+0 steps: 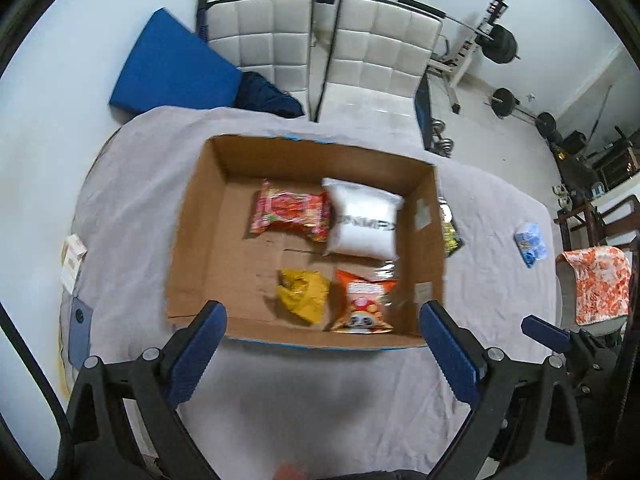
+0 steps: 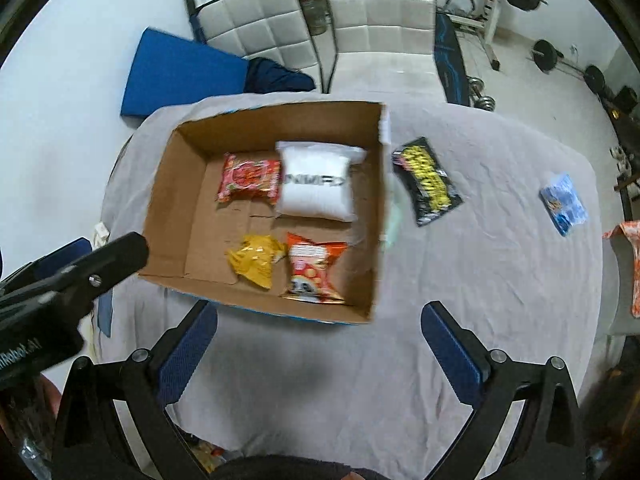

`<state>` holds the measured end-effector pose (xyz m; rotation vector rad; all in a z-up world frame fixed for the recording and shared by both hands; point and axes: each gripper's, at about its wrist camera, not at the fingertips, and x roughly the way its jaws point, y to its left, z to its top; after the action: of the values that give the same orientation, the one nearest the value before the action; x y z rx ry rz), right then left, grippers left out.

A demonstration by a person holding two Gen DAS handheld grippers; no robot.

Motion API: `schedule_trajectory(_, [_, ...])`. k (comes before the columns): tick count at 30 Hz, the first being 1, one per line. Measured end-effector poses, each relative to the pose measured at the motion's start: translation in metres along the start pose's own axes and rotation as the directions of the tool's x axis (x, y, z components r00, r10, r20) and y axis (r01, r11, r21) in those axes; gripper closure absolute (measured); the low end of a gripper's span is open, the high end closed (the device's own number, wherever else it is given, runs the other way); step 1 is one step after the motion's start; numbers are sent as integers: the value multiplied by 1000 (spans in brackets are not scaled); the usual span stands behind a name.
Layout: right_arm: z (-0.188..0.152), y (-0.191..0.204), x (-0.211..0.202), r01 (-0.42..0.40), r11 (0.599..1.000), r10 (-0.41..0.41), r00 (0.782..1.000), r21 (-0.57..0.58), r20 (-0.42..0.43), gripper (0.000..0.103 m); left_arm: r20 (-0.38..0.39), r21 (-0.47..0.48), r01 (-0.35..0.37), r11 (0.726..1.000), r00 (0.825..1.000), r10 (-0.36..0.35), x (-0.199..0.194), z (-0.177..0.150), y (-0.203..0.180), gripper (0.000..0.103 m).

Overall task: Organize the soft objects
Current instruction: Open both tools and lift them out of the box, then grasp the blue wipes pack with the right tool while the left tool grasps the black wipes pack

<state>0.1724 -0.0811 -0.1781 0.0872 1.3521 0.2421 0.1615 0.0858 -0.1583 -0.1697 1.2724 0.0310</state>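
**Anna:** Blue-padded tongs are the closest thing to me, both pairs. Left tongs hang over the near edge of the cardboard box, spread wide, nothing between the pads. Right tongs are the same: wide open, empty, above the grey cloth on the surface, just in front of the box's near right corner.

**Ben:** ok and the soft stuff, where's it at?

**Anna:** Four things lie in the box. At the back, a red snack packet sits just left of a white pillow-like bag with black lettering; they look like they touch. Nearer me, a crumpled yellow bag lies beside an orange snack bag with a cartoon face on it. That one is right by the front wall.

**Ben:** anything still outside?

**Anna:** Yep. A black and yellow packet lies flat on the cloth just right of the box, and a small blue packet is further right, well apart from everything, near the edge of the surface.

**Ben:** what's behind it all?

**Anna:** Two white padded chairs, a blue mat leaning by the wall, and a barbell rack off to the right. Pics are a bit blurry, so I can't read the labels.
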Motion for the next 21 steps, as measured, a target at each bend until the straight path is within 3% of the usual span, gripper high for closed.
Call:
schedule_trajectory(5, [1, -82, -8, 44, 994, -45, 999, 100, 4, 0, -34, 46, 65, 997, 997, -64, 12, 12, -58, 4])
schedule_trajectory(12, [13, -233, -10, 171, 956, -173, 985, 238, -12, 0, -113, 95, 167, 981, 981, -156, 59, 33, -170, 4])
schedule_trajectory(18, [30, -332, 6, 217, 931, -218, 975, 292, -30, 0, -226, 44, 178, 983, 960, -164, 144, 50, -246, 4])
schedule_trajectory(21, [41, -370, 24, 229, 928, -226, 973, 294, -46, 0, -284, -12, 129, 992, 950, -127, 197, 56, -264, 4])
